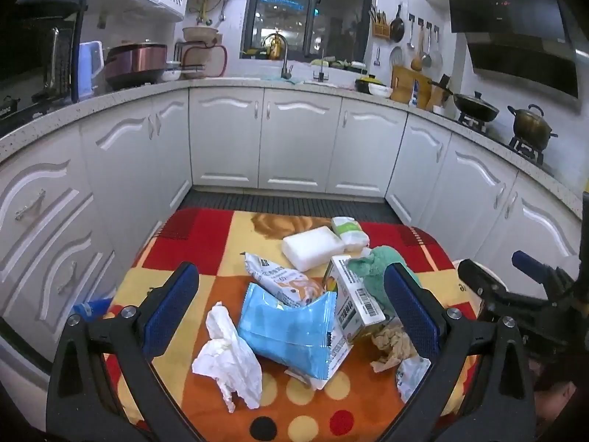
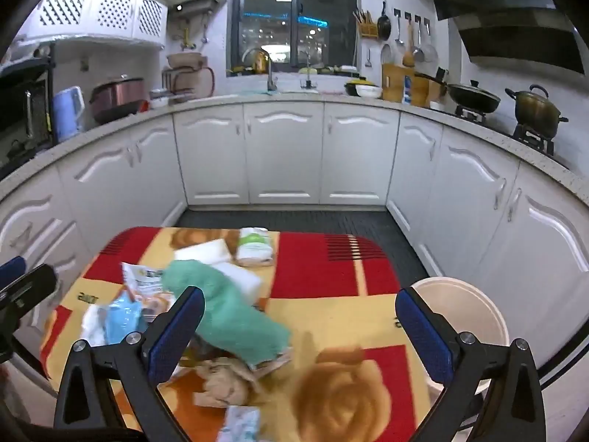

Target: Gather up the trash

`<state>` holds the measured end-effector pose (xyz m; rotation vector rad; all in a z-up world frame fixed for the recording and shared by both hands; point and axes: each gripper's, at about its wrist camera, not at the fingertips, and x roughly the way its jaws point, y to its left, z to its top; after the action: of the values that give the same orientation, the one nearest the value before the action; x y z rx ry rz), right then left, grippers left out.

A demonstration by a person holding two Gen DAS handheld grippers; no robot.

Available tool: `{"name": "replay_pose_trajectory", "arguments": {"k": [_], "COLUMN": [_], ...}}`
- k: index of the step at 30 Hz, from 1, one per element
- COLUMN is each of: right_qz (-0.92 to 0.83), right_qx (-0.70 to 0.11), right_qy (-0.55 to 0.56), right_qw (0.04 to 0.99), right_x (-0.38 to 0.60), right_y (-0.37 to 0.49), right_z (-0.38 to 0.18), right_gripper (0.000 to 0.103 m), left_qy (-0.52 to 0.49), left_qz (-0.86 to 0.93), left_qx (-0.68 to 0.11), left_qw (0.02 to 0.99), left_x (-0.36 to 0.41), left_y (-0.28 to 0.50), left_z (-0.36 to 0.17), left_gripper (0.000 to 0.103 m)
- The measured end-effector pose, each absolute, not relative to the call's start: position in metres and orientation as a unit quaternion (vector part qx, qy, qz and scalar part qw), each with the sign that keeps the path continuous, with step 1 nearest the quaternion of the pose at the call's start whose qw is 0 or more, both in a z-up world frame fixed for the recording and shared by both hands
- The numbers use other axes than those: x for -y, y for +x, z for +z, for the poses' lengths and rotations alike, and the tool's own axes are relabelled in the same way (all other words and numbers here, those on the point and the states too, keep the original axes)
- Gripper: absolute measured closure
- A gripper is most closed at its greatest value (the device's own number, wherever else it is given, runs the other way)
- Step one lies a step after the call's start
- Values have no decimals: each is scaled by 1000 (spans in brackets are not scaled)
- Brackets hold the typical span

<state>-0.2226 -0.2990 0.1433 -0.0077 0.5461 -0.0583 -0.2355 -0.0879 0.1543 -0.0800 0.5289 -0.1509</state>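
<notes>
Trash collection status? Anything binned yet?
Done: nothing visibly; the bin's inside can't be seen.
In hand: nothing. The left gripper and right gripper both stand open above the table.
Left: white tissue, blue wrapper, snack bag, carton and brown paper wad lie there.

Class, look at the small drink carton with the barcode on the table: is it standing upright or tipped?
Tipped. The carton leans at a slant among the wrappers, its barcode side facing up.
</notes>
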Motion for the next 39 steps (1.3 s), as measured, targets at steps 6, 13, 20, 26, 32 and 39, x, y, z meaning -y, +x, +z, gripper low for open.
{"name": "replay_pose_trajectory", "arguments": {"k": [6,13,20,26,32,39], "right_qz": [-15,-10,-12,-9,-13,-13], "right_qx": [-255,-246,-238,-236,-236,-226], "right_qy": [-3,6,9,26,13,7], "right_qw": [967,969,971,971,972,974], "right_x": [282,286,284,286,284,284], "right_y": [-226,-227,-229,-228,-228,-230], "right_z": [142,143,145,145,145,145], "right_gripper": [0,0,0,0,0,0], "left_qy": [-43,-57,-57,-57,-57,-56], "left_qz": [-72,-72,-72,-69,-68,-67], "left_qx": [-255,-256,-255,-248,-248,-249], "left_qw": [963,962,963,965,965,965], "left_x": [89,84,81,83,84,87], "left_y": [-236,-234,-234,-234,-235,-236], "left_z": [155,154,155,155,154,152], "left_gripper": [2,2,3,3,3,3]}}
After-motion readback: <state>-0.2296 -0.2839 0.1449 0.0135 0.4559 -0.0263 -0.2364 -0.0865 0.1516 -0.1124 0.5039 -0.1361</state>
